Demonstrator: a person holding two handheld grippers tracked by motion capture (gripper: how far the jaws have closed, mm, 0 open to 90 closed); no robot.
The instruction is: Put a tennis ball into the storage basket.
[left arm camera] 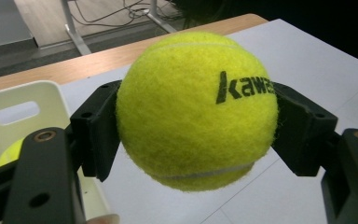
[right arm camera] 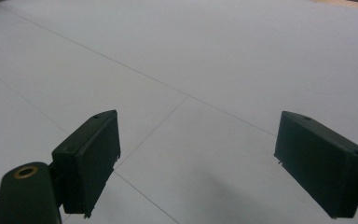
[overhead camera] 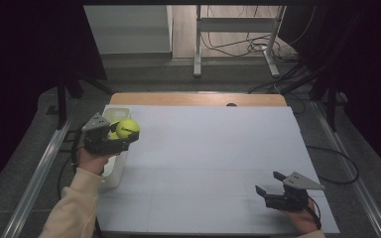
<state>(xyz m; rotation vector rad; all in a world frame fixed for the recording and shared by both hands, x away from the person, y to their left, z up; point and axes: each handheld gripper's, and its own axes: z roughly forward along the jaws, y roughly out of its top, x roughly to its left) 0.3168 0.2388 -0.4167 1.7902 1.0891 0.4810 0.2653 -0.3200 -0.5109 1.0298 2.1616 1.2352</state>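
**One ball lifted above the bin, a second waiting inside**

Two tennis balls are in play. The left gripper point(overhead camera: 121, 136) has its jaws clamped on one tennis ball point(overhead camera: 127, 128), pressing it from both sides so that it hangs clear above the white bin point(overhead camera: 114, 171) at the left edge of the surface point(overhead camera: 208, 163). In the left gripper view the ball point(left arm camera: 196, 109) sits squarely between the two black jaws, its printed lettering facing the camera, with white board showing beneath it. A second ball point(left arm camera: 10, 152) lies low in the bin, whose handle slot shows in its wall point(left arm camera: 16, 113).

The right gripper point(overhead camera: 270, 182) rests near the front right corner of the surface, its jaws spread wide with nothing between them; the right gripper view looks across bare white board.

Judging by the pose, the step in hand is carrying a ball between the bin and the open board; whether it is going in or coming out cannot be told from this moment alone. If it is coming out, the next move calls for a steady carry toward the middle of the surface and a low release, since a round ball let go from height would bounce or roll toward an edge. The grip should stay firm until then.
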